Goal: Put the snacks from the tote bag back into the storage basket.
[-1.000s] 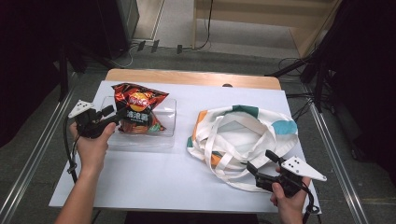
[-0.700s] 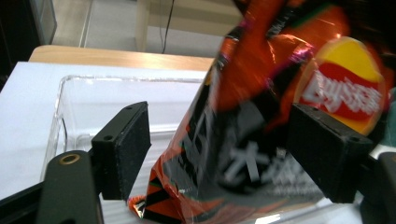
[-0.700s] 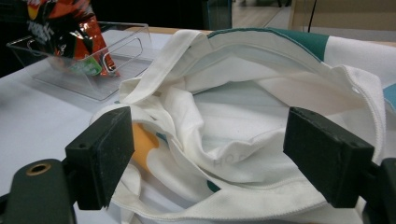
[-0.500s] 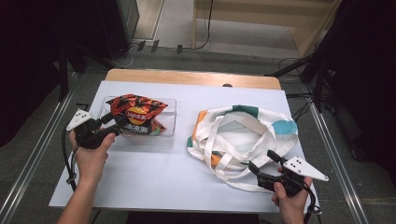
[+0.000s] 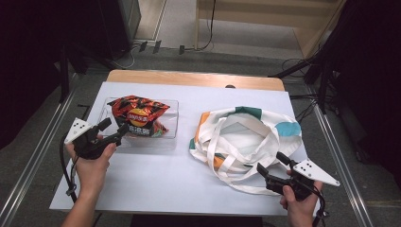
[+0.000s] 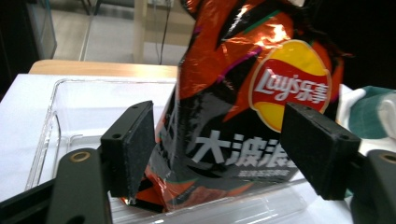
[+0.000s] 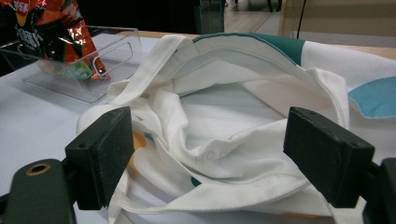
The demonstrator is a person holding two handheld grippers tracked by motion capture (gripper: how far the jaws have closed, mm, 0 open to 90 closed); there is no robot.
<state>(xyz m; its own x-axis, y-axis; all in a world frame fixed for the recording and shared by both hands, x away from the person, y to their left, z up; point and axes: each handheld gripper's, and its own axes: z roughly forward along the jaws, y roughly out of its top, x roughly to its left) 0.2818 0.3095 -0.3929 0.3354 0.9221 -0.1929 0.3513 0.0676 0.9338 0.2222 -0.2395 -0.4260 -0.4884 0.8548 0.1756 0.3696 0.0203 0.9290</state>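
Note:
An orange and black Lay's chip bag stands in a clear plastic bin at the left of the white table. My left gripper is open at the bin's near left corner. In the left gripper view the chip bag stands just beyond the open jaws, whose pads are apart from it. A white tote bag with teal, blue and orange patches lies open at the right. My right gripper is open at its near edge, and the tote bag's mouth lies beyond the jaws.
The white sheet covers the table, and a wooden strip runs along its far edge. Metal rails run down both sides. In the right gripper view the bin and chip bag show at the far left.
The left gripper has drawn back a little toward the near left of the bin, and the chip bag sits lower in the bin. The right gripper has barely moved.

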